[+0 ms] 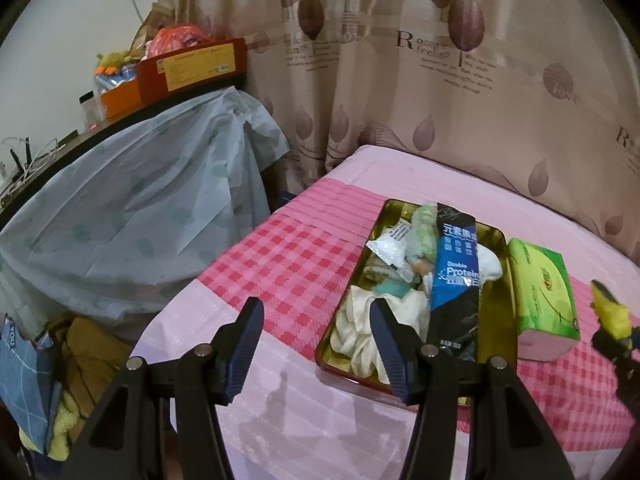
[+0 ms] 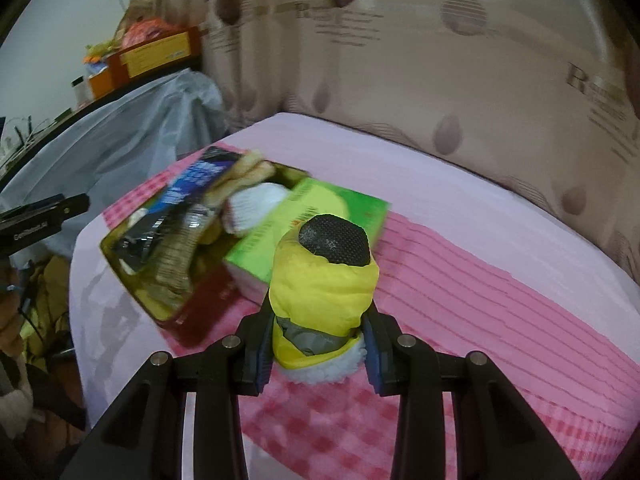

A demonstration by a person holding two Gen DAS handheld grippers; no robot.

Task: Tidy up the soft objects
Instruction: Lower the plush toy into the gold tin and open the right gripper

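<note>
My right gripper (image 2: 320, 344) is shut on a yellow soft slipper (image 2: 324, 280) with a black dotted sole and white fleece lining, held above the pink checked bedspread (image 2: 460, 300). Just beyond it lies a green tissue pack (image 2: 304, 216), beside a gold tin tray (image 2: 160, 296). In the left wrist view the tray (image 1: 348, 374) holds white cloths (image 1: 360, 328), a blue protein packet (image 1: 458, 268) and small wrapped items. My left gripper (image 1: 316, 344) hangs open over the tray's near left corner with nothing between its fingers. The slipper (image 1: 616, 312) shows at the right edge, right of the tissue pack (image 1: 544, 296).
A shelf draped in a pale blue sheet (image 1: 140, 208) stands left of the bed, with boxes (image 1: 192, 64) on top. A patterned curtain (image 1: 440, 100) hangs behind the bed. Clothes (image 1: 80, 360) are piled at the lower left, below the bed's edge.
</note>
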